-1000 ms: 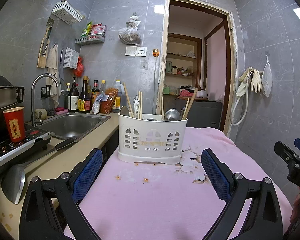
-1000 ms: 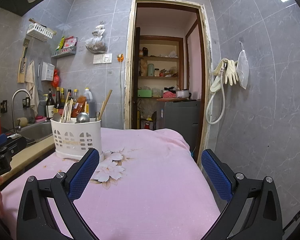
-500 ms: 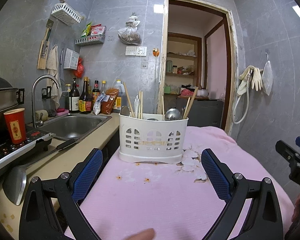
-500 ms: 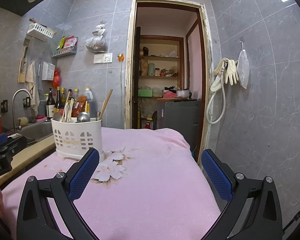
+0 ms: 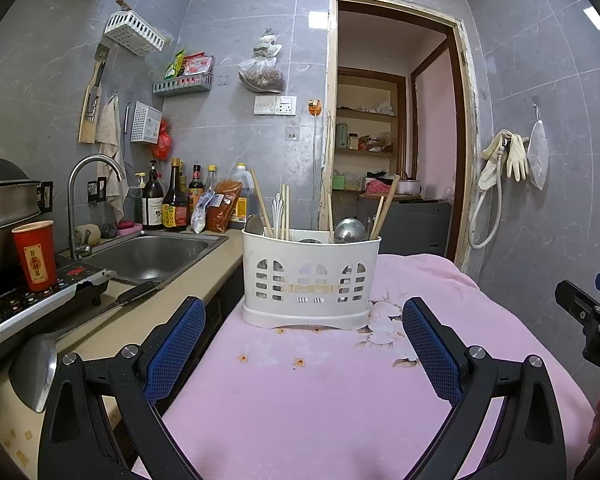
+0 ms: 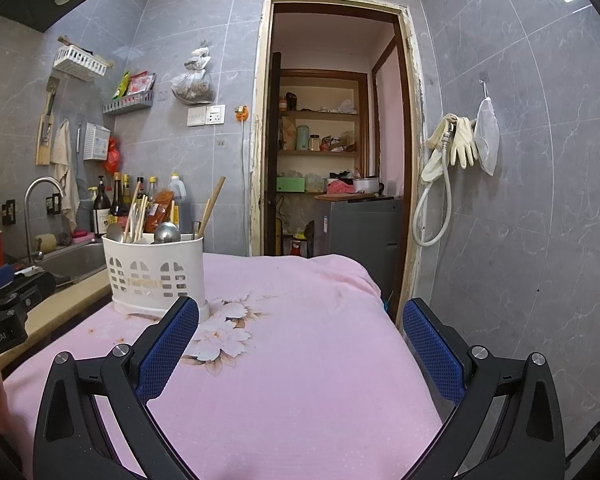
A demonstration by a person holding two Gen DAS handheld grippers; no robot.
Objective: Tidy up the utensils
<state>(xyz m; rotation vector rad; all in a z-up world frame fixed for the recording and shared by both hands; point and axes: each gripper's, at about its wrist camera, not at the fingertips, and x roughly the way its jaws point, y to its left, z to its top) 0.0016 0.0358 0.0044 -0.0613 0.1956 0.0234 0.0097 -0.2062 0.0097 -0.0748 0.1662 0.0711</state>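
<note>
A white utensil holder point(image 5: 310, 280) stands on the pink floral cloth point(image 5: 320, 392); it also shows in the right wrist view point(image 6: 155, 276). It holds wooden chopsticks point(image 5: 261, 204), a metal ladle point(image 5: 350, 231), spoons and a fork, all upright. My left gripper point(image 5: 303, 322) is open and empty, just in front of the holder. My right gripper point(image 6: 300, 326) is open and empty, over the cloth to the holder's right. Part of the right gripper shows at the edge of the left wrist view point(image 5: 592, 320).
A counter on the left carries a sink point(image 5: 148, 252) with a tap, sauce bottles point(image 5: 172, 204), a red paper cup point(image 5: 35, 256) on an induction hob and a metal spatula point(image 5: 36, 368). An open doorway point(image 6: 332, 140) lies behind the table. Gloves and a hose hang on the right wall.
Both views have barely shifted. A fingertip that showed at the bottom of the left wrist view half a second ago is gone.
</note>
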